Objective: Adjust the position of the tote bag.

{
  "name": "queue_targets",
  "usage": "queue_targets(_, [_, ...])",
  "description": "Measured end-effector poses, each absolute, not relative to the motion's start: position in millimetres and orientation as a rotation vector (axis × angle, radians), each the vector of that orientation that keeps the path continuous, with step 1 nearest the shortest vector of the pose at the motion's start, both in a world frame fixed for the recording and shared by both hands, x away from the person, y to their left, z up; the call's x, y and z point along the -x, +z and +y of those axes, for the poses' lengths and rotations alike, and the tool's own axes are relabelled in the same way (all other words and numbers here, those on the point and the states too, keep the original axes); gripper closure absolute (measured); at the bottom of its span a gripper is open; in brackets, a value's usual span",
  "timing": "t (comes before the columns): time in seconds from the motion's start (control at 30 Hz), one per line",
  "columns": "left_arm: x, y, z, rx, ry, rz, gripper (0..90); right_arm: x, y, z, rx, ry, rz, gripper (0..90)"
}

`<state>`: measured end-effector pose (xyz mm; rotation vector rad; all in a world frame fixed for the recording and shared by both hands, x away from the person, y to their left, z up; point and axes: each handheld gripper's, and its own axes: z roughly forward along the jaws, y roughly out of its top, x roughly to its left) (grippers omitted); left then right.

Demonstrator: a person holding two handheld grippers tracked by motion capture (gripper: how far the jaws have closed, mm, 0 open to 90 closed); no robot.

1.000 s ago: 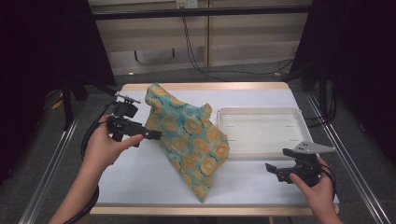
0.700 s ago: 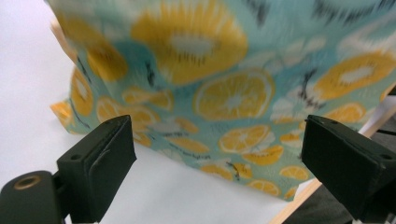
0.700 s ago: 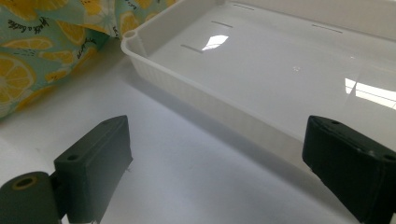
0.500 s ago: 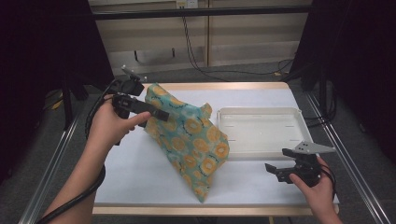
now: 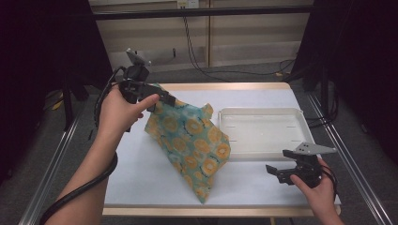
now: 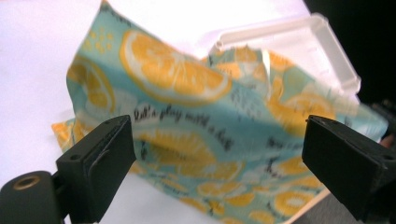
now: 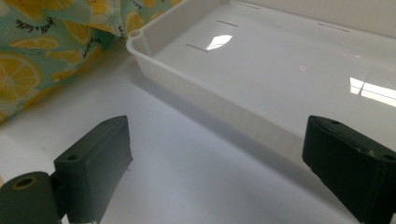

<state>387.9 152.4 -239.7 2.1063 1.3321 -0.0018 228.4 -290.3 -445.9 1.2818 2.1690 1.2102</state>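
- We see the left gripper (image 5: pixel 162 99) raised above the table's (image 5: pixel 141 168) far left corner, tips right at the top edge of the lemon-print cloth (image 5: pixel 192 143).
- In the left gripper view the jaws are spread wide, the cloth (image 6: pixel 196 135) ahead of and between them; nothing is clamped. We can't tell if a tip touches the fabric.
- The cloth runs from the left gripper's tips down towards the table's near edge, well to the left of the right gripper (image 5: pixel 277 172).
- Right gripper sits low by the near right table edge, jaws wide apart, holding nothing; the white tray (image 5: pixel 263 152) is just beyond it.
- In the right gripper view the tray's (image 7: pixel 224 105) near wall lies ahead between the jaws, the cloth (image 7: pixel 42 42) off to the upper left.
- Cloth: thin, soft, teal with orange lemon slices and black script, draped in a peaked, tent-like shape.
- Tray: shallow rectangular glossy white plastic, rounded corners, ribbed outer wall.
- Table: flat matte white top, wood edge.
- Left hand (image 5: pixel 117 112) is wrapped round the grip with the forearm stretched forward; right hand (image 5: pixel 317 187) is low, grey plate on top.
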Motion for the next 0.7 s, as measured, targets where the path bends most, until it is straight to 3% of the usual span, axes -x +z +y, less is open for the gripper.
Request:
queue_targets(0.47, [-396.5, -240.3, 132.8, -2.141, 0.025, 1.387, 8.8, -228.7, -447.1, -289.6, -1.290, 1.210, 2.184, 8.0])
queue_targets(0.7, [-400.2, -233.6, 132.2, -2.071, 0.009, 1.439, 9.3, -229.5, -448.3, -290.0, -1.289, 1.206, 2.190, 8.0])
